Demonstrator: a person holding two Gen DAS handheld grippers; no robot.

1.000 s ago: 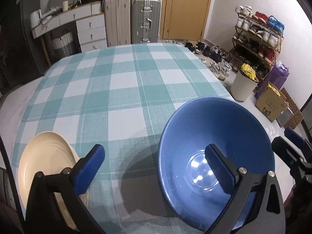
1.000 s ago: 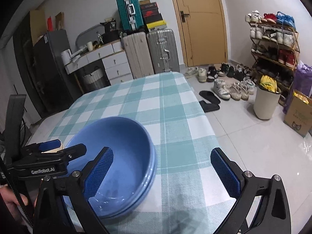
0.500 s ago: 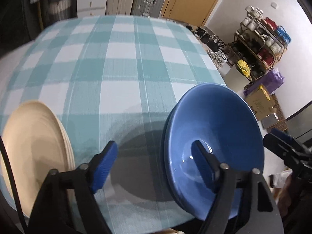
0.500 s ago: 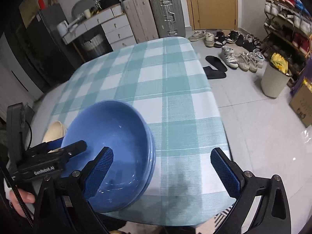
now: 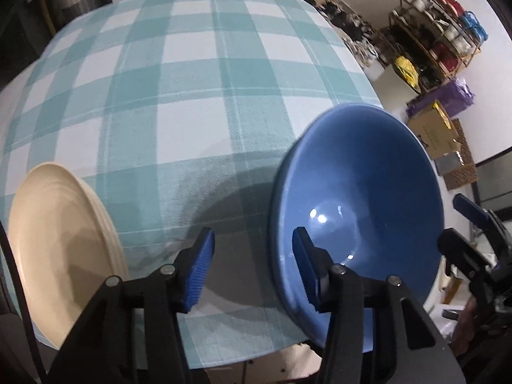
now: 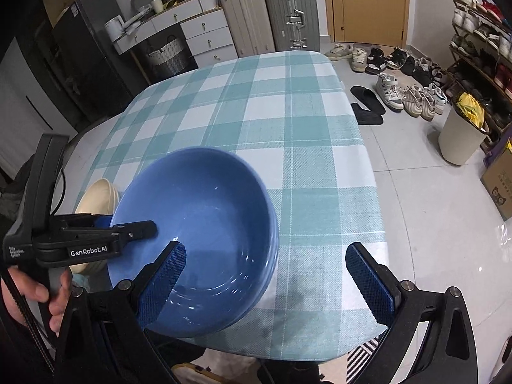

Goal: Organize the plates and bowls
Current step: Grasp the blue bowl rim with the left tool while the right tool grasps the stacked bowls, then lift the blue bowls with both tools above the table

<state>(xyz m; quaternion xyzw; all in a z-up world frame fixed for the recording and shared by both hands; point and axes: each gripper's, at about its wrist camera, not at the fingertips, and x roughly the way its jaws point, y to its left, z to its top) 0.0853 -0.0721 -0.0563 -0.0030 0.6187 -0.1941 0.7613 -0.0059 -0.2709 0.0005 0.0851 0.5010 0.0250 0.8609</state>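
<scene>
A stack of blue bowls (image 5: 368, 198) (image 6: 204, 236) sits near the front edge of the checked table (image 5: 192, 80). A stack of cream plates (image 5: 57, 243) (image 6: 96, 198) lies to its left. My left gripper (image 5: 252, 268) is partly closed, its jaws straddling the near left rim of the blue bowls, one finger inside and one outside. In the right wrist view the left gripper (image 6: 128, 228) reaches over that rim. My right gripper (image 6: 265, 275) is open and empty above the bowls' near right side.
The table's front edge (image 6: 288, 348) lies right below the bowls. Beyond the table stand suitcases (image 6: 268, 16), a drawer unit (image 6: 198, 32), a shoe rack (image 6: 480, 32), a white bin (image 6: 460, 134) and a cardboard box (image 5: 435, 128) on the floor.
My left gripper's jaws have narrowed a lot and now straddle the blue bowls' rim. Both cameras have tilted down and risen above the table. The right gripper stays open.
</scene>
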